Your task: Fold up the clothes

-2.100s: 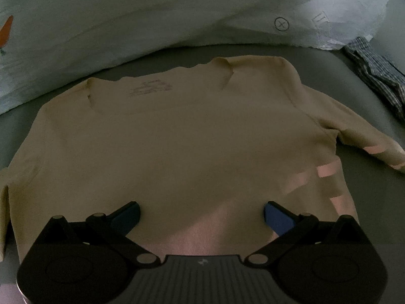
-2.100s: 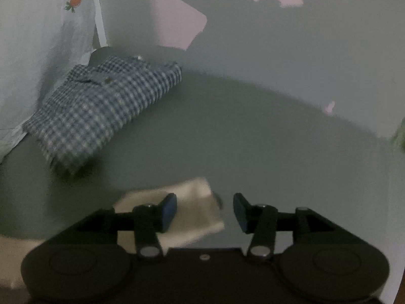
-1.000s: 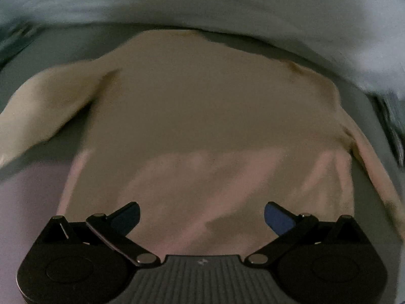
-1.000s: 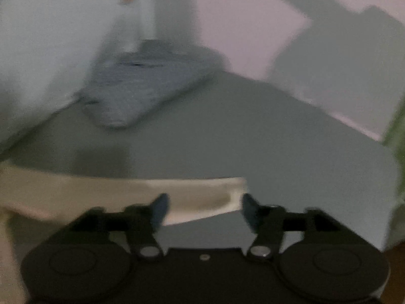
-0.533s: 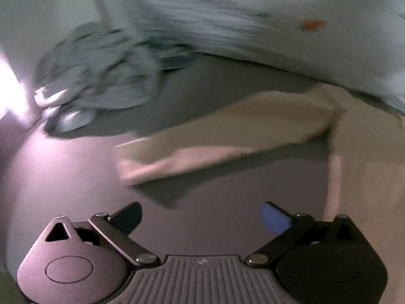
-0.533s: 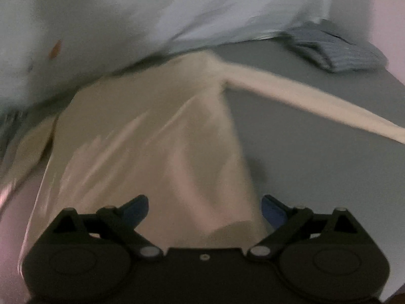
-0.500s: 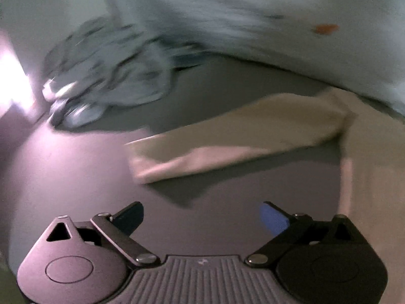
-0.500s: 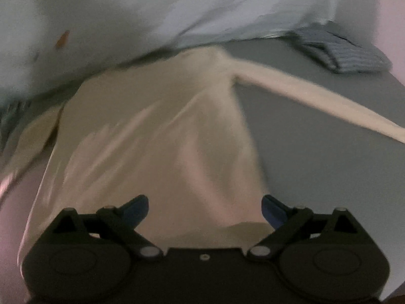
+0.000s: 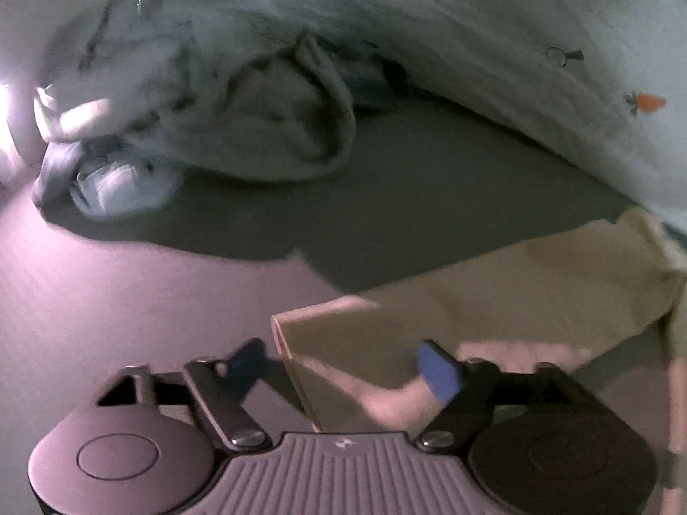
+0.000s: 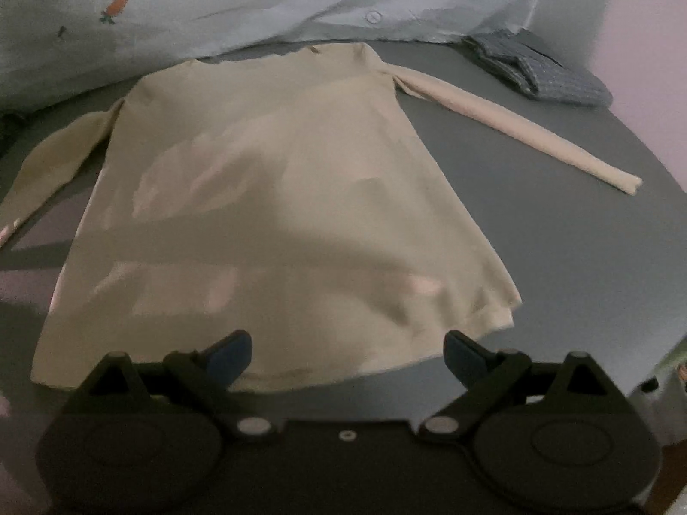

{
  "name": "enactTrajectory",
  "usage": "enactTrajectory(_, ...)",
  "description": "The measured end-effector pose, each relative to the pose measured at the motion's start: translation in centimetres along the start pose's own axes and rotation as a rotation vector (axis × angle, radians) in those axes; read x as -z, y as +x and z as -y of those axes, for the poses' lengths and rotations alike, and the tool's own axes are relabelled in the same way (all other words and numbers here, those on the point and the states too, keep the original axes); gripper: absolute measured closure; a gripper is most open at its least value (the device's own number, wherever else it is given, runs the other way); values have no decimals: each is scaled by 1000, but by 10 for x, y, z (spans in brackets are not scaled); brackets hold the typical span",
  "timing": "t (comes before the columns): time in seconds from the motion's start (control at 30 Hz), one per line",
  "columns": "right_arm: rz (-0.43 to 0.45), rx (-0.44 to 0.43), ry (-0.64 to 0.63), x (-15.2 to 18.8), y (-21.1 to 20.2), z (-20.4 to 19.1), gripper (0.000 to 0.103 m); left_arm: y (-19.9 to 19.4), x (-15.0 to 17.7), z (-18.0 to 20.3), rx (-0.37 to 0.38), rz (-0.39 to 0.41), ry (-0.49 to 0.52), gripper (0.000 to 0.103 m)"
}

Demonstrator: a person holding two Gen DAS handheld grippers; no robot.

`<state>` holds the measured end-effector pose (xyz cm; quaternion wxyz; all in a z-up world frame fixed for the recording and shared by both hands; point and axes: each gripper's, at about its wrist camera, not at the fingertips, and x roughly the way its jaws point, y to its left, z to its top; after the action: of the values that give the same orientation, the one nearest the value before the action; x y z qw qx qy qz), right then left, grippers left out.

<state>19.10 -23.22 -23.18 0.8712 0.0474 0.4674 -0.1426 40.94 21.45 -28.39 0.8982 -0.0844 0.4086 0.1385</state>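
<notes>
A cream long-sleeved top [image 10: 275, 197] lies flat on the grey surface, both sleeves spread out to the sides. In the right wrist view my right gripper [image 10: 348, 354] is open and empty, hovering at the top's bottom hem. In the left wrist view the left sleeve [image 9: 472, 300] runs in from the right, and its cuff end lies between the fingers of my left gripper [image 9: 343, 365]. The left jaws are open around the cuff, not closed on it.
A heap of crumpled pale clothes [image 9: 214, 120] lies at the back left. A folded blue checked shirt [image 10: 541, 71] sits at the back right. A light bedsheet with carrot prints [image 10: 214, 4] rises behind the top.
My left gripper has moved forward to the left sleeve's cuff, which now sits between its fingers, and the jaws have narrowed a little. The right gripper has settled facing the top's hem.
</notes>
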Motion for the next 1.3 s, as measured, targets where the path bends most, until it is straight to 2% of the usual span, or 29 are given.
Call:
enactTrajectory(0.03,-4,6,1,1,-1,-1,6,-4,2,5,2,10,35,100)
enactTrajectory(0.07,-5,12,-4,2,-2,-3,6,-9,2,10,-24,19,55,99)
enactTrajectory(0.13,-4,25,-16,3,-4,-6,6,-22,4,12,-29,29,64,99)
enactTrajectory(0.27,23,52,-45,0,-9,-2,6,-54,2,-6,-10,7,-60,100)
enactTrajectory(0.37,30,77,-13,-6,-8,16,6,-59,8,-26,-3,-43,-183,99)
enactTrajectory(0.47,16,92,60,-14,2,45,6,-44,21,-35,-102,-143,-222,98)
enactTrajectory(0.5,11,93,83,-16,5,55,6,-44,26,-39,-110,-176,-251,98)
enactTrajectory(0.57,13,89,114,-20,10,73,6,-60,34,-44,-58,-158,-305,94)
enactTrajectory(0.6,11,92,128,-20,13,82,7,-68,38,-43,-22,-150,-315,85)
enactTrajectory(0.63,6,94,148,-21,17,92,8,-76,41,-37,12,-150,-304,80)
enactTrajectory(0.7,-7,68,199,-21,24,111,12,-90,46,-13,84,-160,-233,76)
enactTrajectory(0.77,-19,14,254,-22,31,125,23,-102,53,20,177,-190,-142,64)
enactTrajectory(0.83,-25,-26,282,-23,40,134,30,-112,62,60,306,-231,-60,44)
enactTrajectory(0.9,-36,-67,279,-25,49,138,32,-116,69,92,394,-245,-4,40)
enactTrajectory(0.97,-63,-122,267,-28,60,141,32,-117,75,124,442,-256,51,39)
enactTrajectory(1.03,-72,-163,250,-30,65,139,35,-112,82,150,400,-277,102,39)
enactTrajectory(1.07,-67,-172,228,-31,66,137,44,-109,86,160,370,-289,125,40)
enactTrajectory(1.1,-65,-171,191,-33,67,134,51,-106,90,170,340,-300,148,42)
enactTrajectory(1.17,-61,-136,98,-37,68,126,83,-109,95,188,234,-276,231,59)
enactTrajectory(1.2,-57,-145,61,-38,66,123,95,-111,96,193,214,-275,252,78)
enactTrajectory(1.23,-51,-152,34,-40,62,121,98,-112,97,197,205,-276,265,97)
enactTrajectory(1.3,-36,-163,-20,-43,52,118,98,-116,94,197,199,-318,210,97)
